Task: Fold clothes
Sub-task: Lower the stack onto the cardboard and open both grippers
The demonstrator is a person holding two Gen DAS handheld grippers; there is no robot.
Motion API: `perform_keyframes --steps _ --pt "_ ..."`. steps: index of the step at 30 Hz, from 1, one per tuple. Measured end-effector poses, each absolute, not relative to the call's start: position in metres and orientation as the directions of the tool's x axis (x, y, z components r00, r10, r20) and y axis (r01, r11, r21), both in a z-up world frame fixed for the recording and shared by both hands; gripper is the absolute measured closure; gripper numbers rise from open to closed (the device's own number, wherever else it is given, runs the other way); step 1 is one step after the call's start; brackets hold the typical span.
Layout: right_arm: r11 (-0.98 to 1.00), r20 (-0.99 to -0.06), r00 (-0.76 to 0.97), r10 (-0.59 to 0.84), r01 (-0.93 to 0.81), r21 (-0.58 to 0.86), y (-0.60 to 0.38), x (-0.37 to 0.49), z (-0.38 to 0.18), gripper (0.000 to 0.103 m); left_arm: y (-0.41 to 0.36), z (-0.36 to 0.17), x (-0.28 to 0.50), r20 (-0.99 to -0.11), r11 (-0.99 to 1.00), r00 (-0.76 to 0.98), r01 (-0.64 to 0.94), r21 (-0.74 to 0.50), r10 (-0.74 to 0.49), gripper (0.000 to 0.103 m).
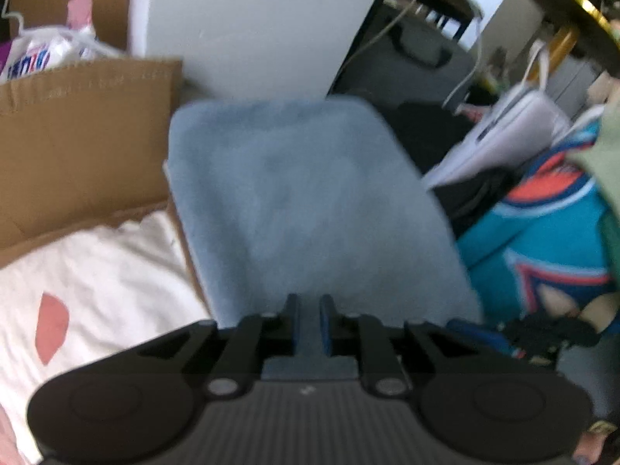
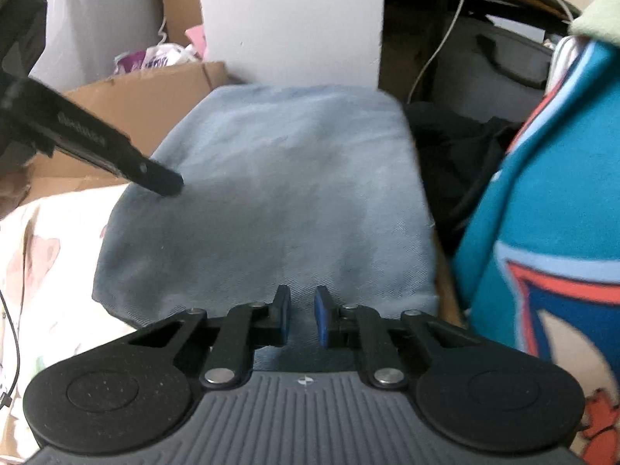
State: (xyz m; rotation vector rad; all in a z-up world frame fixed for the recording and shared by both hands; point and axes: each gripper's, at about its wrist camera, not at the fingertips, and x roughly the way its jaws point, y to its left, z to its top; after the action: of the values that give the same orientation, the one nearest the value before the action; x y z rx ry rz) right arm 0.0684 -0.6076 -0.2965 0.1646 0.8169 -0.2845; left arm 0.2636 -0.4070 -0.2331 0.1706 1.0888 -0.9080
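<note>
The left gripper is clenched, apparently pinching the near edge of the folded blue garment, probably to lift or square it. The right gripper hovers with its jaws narrowly apart over the same near edge, gripping nothing. The garment lies between a cardboard box and a teal jersey.

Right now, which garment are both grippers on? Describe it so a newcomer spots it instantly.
Start at the white panel standing at the back; right in front of it lies the folded light blue garment, a plain padded rectangle. To one side is a cardboard box and white printed cloth, to the other a teal jersey; only this one is plain pale blue.
</note>
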Motion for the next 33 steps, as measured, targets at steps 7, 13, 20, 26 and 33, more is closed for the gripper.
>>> perform_keyframes --steps 7,13,20,26,33 --pt "0.948 -0.775 0.604 -0.186 0.318 0.021 -0.610 0.054 -0.315 0.085 -0.410 -0.252 0.274 -0.838 0.667 0.153 0.686 -0.291 -0.524 0.100" --pt "0.947 -0.796 0.572 -0.196 0.320 -0.004 -0.609 0.042 -0.317 0.085 -0.408 -0.250 0.268 -0.832 0.664 0.179 0.698 -0.268 -0.525 0.100" --pt "0.930 -0.747 0.632 -0.206 0.365 0.052 -0.617 0.042 -0.293 0.082 -0.395 -0.238 0.250 -0.834 0.636 0.149 0.720 -0.277 -0.532 0.098" --pt "0.936 -0.750 0.636 -0.184 0.346 0.064 -0.620 0.071 -0.293 0.080 -0.408 -0.227 0.272 -0.844 0.669 0.179 0.699 -0.253 -0.506 0.079" --pt "0.925 -0.738 0.643 -0.204 0.373 0.069 -0.637 0.106 -0.298 0.071 -0.424 -0.229 0.284 -0.837 0.660 0.207 0.718 -0.221 -0.506 0.073"
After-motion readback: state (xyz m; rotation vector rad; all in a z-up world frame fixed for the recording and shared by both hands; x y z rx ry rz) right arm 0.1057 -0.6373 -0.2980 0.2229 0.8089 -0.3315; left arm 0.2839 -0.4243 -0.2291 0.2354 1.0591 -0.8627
